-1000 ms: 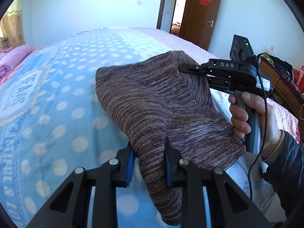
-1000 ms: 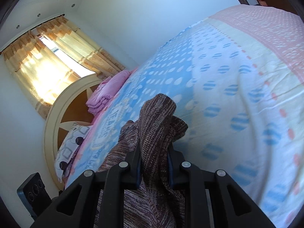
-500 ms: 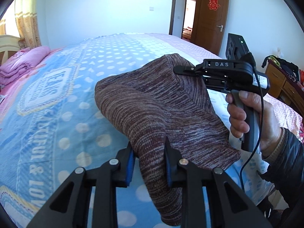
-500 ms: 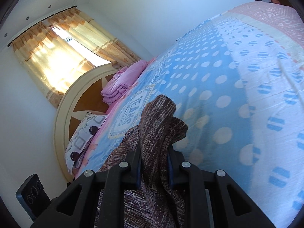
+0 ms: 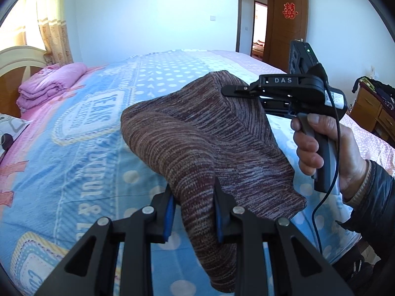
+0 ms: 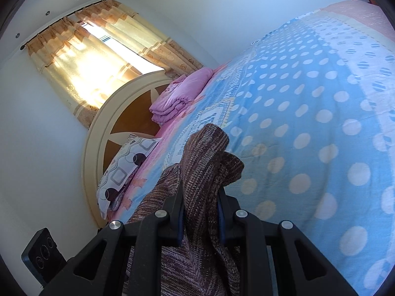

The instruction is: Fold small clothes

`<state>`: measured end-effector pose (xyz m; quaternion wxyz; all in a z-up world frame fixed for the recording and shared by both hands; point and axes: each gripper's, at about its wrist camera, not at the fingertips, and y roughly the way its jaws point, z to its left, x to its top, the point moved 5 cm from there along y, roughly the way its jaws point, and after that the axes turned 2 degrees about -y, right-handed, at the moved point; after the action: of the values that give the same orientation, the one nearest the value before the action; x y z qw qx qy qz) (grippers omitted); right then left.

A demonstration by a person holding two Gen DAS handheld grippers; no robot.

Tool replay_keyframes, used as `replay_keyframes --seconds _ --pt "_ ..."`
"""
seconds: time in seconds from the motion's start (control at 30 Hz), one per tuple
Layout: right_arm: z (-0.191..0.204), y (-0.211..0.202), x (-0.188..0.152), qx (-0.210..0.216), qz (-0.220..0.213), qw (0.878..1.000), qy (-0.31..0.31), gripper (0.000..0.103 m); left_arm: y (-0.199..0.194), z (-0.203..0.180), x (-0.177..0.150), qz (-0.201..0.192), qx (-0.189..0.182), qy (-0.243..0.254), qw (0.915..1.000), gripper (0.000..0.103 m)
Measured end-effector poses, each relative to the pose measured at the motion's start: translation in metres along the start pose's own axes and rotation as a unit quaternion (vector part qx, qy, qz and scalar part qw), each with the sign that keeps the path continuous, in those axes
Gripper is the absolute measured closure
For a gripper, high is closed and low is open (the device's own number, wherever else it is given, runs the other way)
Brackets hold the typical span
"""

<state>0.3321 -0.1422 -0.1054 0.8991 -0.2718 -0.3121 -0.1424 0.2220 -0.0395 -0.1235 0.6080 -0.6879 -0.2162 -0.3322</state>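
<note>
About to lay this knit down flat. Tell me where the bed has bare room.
Both grippers, left gripper and right gripper, hold the brown knit garment above the bedspread. Free: the blue dotted stretch beneath and beyond it. Crowded: the headboard end, with the folded pink blanket and patterned pillow.

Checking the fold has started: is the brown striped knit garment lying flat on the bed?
No, the brown striped knit garment hangs lifted above the blue dotted bedspread, pinched in both the left tongs and right tongs.
</note>
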Motion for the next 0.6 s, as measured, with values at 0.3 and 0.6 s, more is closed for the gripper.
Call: replay_keyframes --seconds 0.3,0.6 --pt "0.031 0.036 -0.002 0.020 0.022 0.999 -0.016 0.082 -0.013 0.025 -0.008 -0.005 0.025 -0.007 0.9996 0.076" --pt "0.054 0.071 -0.008 0.029 0.047 0.998 -0.030 0.082 -0.018 0.049 -0.018 -0.004 0.044 -0.018 0.9988 0.076"
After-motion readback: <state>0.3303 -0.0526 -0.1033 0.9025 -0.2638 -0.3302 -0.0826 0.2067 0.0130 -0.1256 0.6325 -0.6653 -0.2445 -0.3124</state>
